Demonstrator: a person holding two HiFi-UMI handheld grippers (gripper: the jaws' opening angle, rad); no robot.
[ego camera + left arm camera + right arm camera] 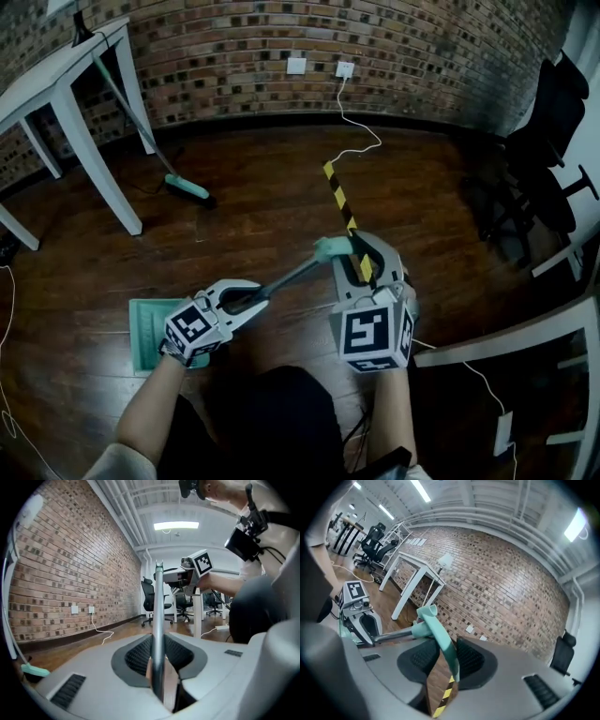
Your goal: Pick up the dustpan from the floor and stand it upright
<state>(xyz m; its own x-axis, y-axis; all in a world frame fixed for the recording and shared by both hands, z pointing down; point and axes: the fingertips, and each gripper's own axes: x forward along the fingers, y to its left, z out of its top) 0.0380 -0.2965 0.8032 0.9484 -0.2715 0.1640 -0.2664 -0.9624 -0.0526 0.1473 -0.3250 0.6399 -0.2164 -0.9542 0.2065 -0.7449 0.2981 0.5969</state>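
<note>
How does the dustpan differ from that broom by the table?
The dustpan is near the person, its handle between the jaws of the left tool and the right tool; the broom leans untouched against the white table. The dustpan ends in a flat square pan; the broom in a narrow brush head. Both have teal parts and long handles.

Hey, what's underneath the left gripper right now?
The teal dustpan's tray sits below the left gripper, whose jaws clamp its metal shaft. The gripper and forearm cover the tray's right side, and whether it touches the floor can't be told.
</note>
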